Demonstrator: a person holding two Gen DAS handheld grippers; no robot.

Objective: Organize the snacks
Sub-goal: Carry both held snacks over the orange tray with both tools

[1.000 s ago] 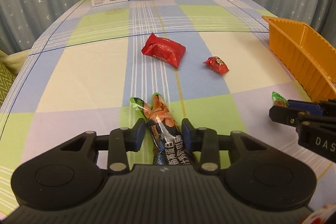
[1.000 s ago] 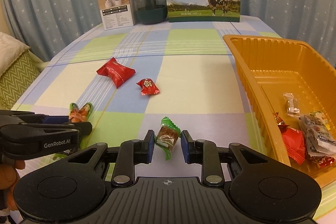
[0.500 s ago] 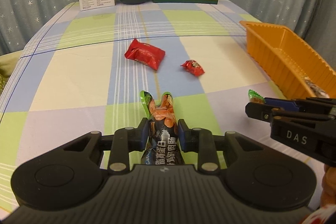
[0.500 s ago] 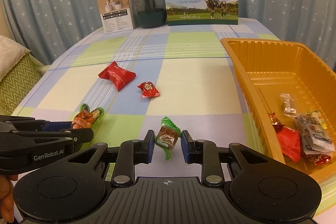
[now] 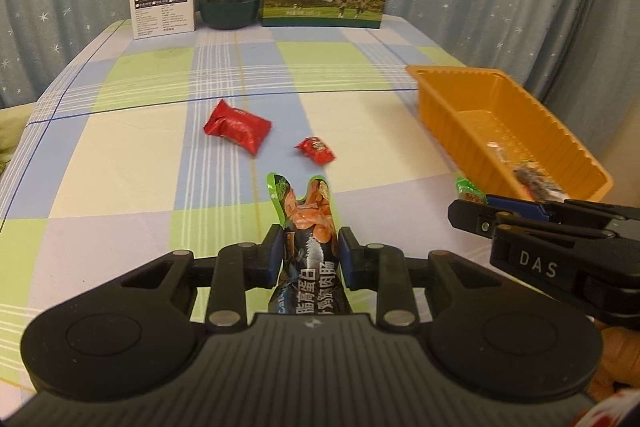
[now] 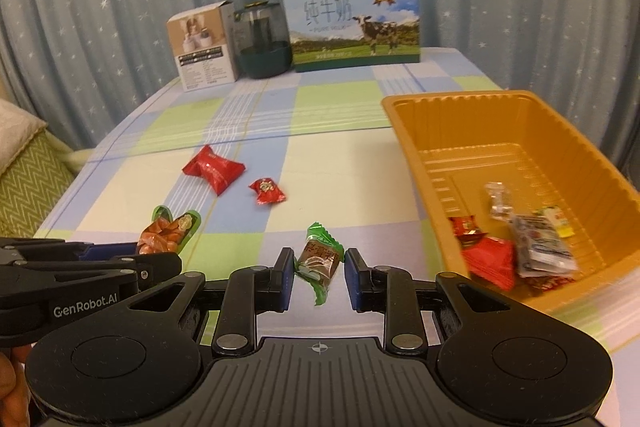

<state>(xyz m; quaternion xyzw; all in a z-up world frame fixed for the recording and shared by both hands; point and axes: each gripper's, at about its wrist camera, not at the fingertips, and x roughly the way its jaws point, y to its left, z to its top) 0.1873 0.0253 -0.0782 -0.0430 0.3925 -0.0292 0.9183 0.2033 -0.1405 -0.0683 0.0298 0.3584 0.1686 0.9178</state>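
Observation:
My left gripper [image 5: 307, 251] is shut on a long dark sausage stick packet [image 5: 306, 227] with a green and orange tip, held above the table. My right gripper [image 6: 317, 277] is shut on a small green and brown candy [image 6: 319, 259], also lifted; the candy also shows in the left wrist view [image 5: 468, 190]. The left gripper and its packet [image 6: 170, 233] show at the left of the right wrist view. An orange tray [image 6: 424, 163] at the right holds several wrapped snacks [image 6: 520, 251]. A large red packet [image 6: 214, 169] and a small red candy [image 6: 267, 190] lie on the cloth.
At the table's far edge stand a milk carton box [image 6: 352, 23], a dark glass pot [image 6: 262, 41] and a small white box [image 6: 202, 53]. Starred curtains hang behind. A green zigzag cushion [image 6: 24, 183] lies off the table's left side.
My left gripper closed on the sausage stick packet and lifted it. Both grippers rose and tilted up, so more of the tray's inside shows. The right gripper kept its hold on the green candy.

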